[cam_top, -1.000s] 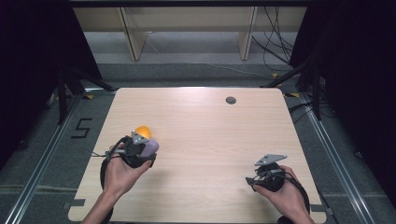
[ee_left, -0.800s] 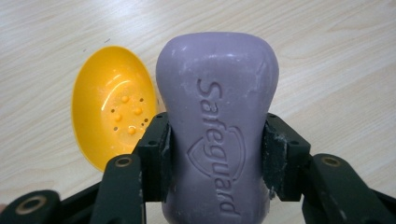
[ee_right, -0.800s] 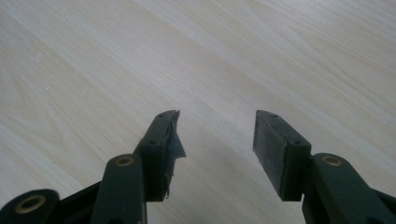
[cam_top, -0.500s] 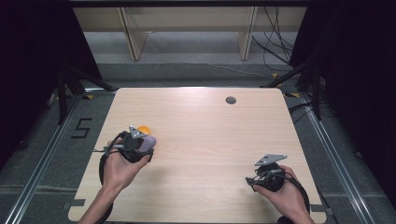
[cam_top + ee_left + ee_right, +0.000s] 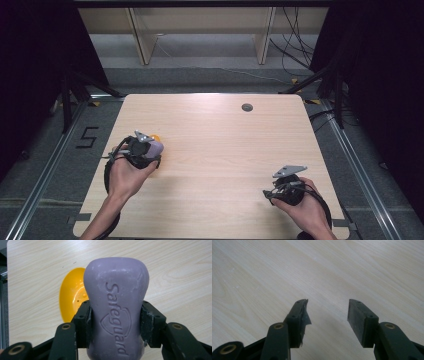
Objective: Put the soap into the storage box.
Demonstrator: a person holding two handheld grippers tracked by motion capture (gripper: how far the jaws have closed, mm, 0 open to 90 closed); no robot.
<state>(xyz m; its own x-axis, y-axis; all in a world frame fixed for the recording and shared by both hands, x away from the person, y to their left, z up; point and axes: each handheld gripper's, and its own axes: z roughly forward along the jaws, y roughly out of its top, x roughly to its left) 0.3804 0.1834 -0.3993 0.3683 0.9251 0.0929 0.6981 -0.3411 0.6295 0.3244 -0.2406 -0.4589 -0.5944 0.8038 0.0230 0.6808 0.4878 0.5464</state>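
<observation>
Your left gripper [image 5: 116, 322] squeezes the purple soap [image 5: 116, 305]; the right gripper [image 5: 328, 315] gapes over the light wooden table [image 5: 225, 150]; the grey floor's 5 [image 5: 87, 137] sits at 9 o'clock.

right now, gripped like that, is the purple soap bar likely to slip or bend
The soap bar looks rigid, so bending seems unlikely. Its smooth, rounded sides could slide between the left tongs, though they pinch its narrower waist. White smears on the pads hint at rub-off.

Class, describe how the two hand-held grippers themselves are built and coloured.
Both the left gripper and right gripper are black, each topped by a grey three-cornered plate and trailing a black cable. Their black jaws show brass-coloured rivets; one right pad looks frayed. Forearms are bare.
</observation>
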